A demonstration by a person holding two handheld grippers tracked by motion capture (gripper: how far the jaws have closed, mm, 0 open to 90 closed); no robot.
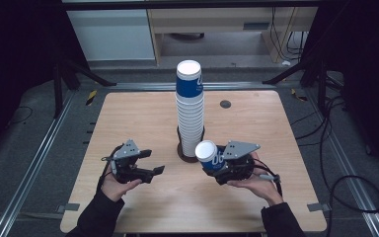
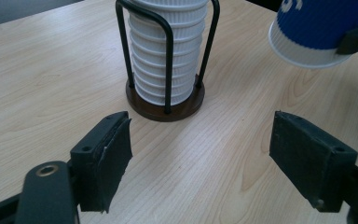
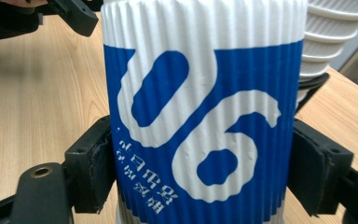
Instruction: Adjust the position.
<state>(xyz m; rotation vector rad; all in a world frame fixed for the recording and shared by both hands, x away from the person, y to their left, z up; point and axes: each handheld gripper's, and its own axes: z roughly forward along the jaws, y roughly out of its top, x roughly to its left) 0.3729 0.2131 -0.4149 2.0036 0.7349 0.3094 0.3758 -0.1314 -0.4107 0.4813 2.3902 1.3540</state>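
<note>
Blue-and-white paper cup [image 3: 200,121] sits clamped between the right gripper's [image 1: 223,167] 2 black jaws, just right of the tall stack [image 1: 190,106] in its wire holder [image 2: 167,100] at mid-table. Left gripper [image 2: 199,154], near left, stands apart and empty. Squeezing harder could crush the cup; swinging left could topple the stack.

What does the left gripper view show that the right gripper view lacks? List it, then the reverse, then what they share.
Left gripper view alone: the open left tongs with nothing between them, and the round brown base of the black wire cup holder.

Right gripper view alone: the right tongs shut on the blue-and-white paper cup, its printed side facing the camera.

Both: that cup, the stack of ribbed cups and the wooden table.
</note>
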